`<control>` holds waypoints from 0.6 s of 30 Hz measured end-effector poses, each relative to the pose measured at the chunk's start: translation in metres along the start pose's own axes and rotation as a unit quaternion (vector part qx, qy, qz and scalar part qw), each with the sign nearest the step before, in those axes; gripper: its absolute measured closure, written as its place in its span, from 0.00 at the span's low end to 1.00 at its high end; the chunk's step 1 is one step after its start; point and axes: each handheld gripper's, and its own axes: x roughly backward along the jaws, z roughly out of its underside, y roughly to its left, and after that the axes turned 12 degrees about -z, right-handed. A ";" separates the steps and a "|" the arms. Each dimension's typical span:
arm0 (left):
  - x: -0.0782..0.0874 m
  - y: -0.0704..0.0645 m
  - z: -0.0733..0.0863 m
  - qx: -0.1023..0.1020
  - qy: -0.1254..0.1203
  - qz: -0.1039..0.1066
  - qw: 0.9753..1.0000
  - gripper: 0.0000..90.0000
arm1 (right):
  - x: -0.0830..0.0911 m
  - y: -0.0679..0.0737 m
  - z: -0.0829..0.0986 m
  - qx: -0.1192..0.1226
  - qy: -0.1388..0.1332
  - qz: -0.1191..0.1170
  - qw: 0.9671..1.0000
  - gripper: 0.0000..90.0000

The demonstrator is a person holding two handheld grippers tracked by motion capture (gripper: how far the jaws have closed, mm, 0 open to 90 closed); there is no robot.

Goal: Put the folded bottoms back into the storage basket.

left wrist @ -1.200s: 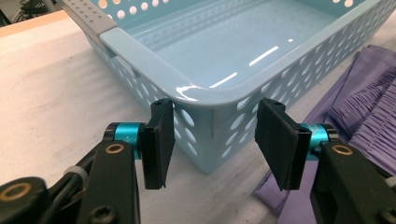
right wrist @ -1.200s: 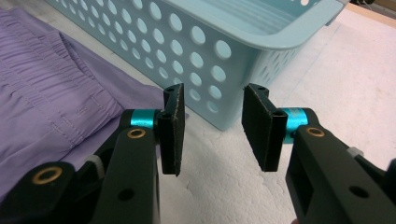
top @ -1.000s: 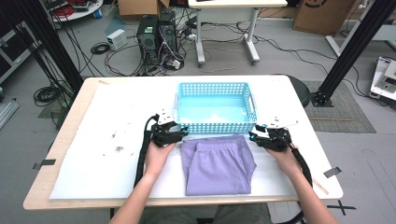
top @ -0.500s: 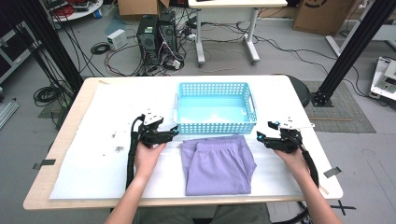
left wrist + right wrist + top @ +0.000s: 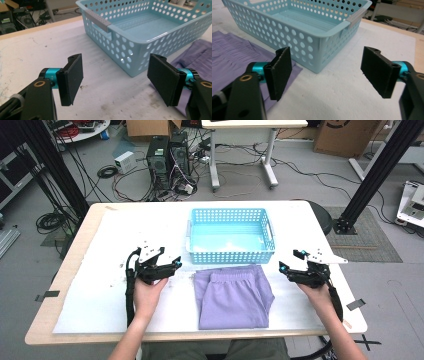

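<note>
Folded purple shorts [image 5: 234,296] lie flat at the near middle of the table [image 5: 100,220], just in front of the empty blue basket [image 5: 230,254]. To their left, the left gripper [image 5: 172,265] hovers over the white sheet [image 5: 90,305], jaws wide apart, holding nothing. On the other side, the right gripper [image 5: 289,262] sits just off the shorts' right edge, jaws also spread wide and empty.

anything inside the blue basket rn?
Nothing visible inside the blue basket: the high view and both gripper views show a bare floor. The strip just behind its near wall is hidden. The purple garment lies outside, in front.
</note>
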 end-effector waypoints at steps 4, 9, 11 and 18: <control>0.011 -0.004 0.002 0.018 -0.007 0.017 1.000 0.32 | 0.004 0.008 0.003 -0.007 0.011 -0.003 1.000 0.27; 0.020 -0.013 0.010 0.021 0.008 0.043 0.999 0.33 | 0.008 0.023 0.006 -0.002 0.012 -0.004 1.000 0.27; 0.021 -0.016 0.013 0.024 0.014 0.045 0.999 0.33 | 0.009 0.030 0.008 -0.003 0.014 -0.010 1.000 0.27; 0.029 -0.032 0.020 0.017 0.026 0.066 0.997 0.33 | 0.010 0.054 0.011 -0.002 0.019 -0.020 1.000 0.27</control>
